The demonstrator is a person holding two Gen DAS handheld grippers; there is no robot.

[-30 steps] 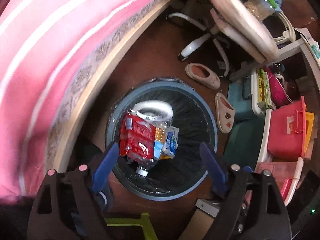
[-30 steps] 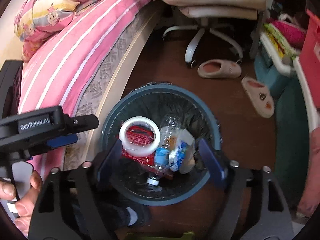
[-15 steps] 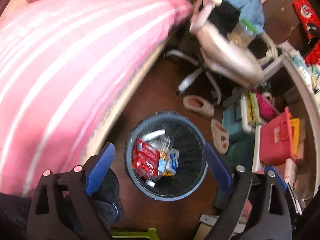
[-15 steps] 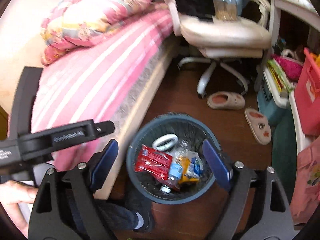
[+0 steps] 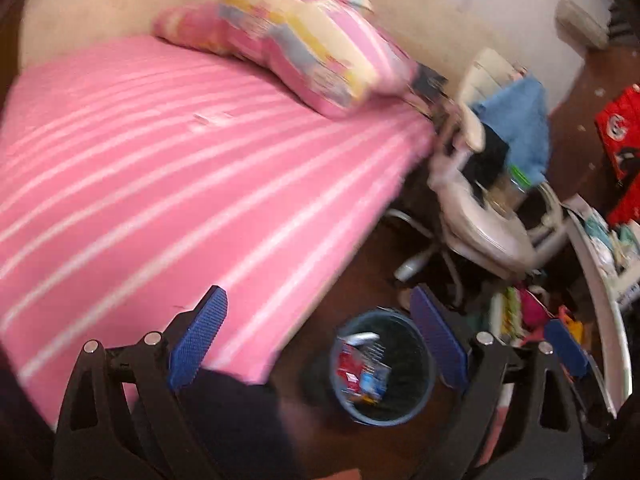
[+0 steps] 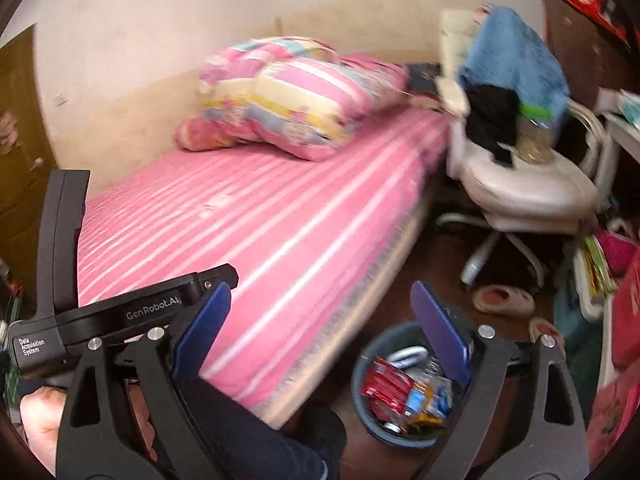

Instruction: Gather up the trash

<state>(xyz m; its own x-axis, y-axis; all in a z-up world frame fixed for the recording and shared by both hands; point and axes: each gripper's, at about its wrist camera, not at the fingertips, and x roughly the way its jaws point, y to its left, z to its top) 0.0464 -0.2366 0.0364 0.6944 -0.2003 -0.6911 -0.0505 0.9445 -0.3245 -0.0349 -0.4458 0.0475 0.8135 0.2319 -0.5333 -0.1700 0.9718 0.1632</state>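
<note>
From the left wrist, the left tongs (image 5: 318,338) stand spread wide with nothing between the blue pads (image 5: 198,338), held high over the edge of the pink striped bed (image 5: 160,168). Below and between the fingers, nearer the right one, the blue trash bin (image 5: 424,396) sits on the dark floor just beside the bed's corner; a red wrapper (image 5: 350,364) and other blurred packaging lie inside it. A folded quilt (image 5: 312,52) rests at the head of the bed, and a white office chair (image 5: 480,216) stands past the bed's end. From the right wrist, the right tongs (image 6: 320,330) are likewise spread and empty. The trash bin (image 6: 362,396) shows under the right finger, near the bed frame, holding the red wrapper (image 6: 386,386), a white ring (image 6: 408,356) and a crushed bottle. The left tongs' black body (image 6: 132,310) is at lower left, gripped by the left hand (image 6: 40,426). A slipper (image 6: 502,302) lies on the floor by the chair (image 6: 520,188).
</note>
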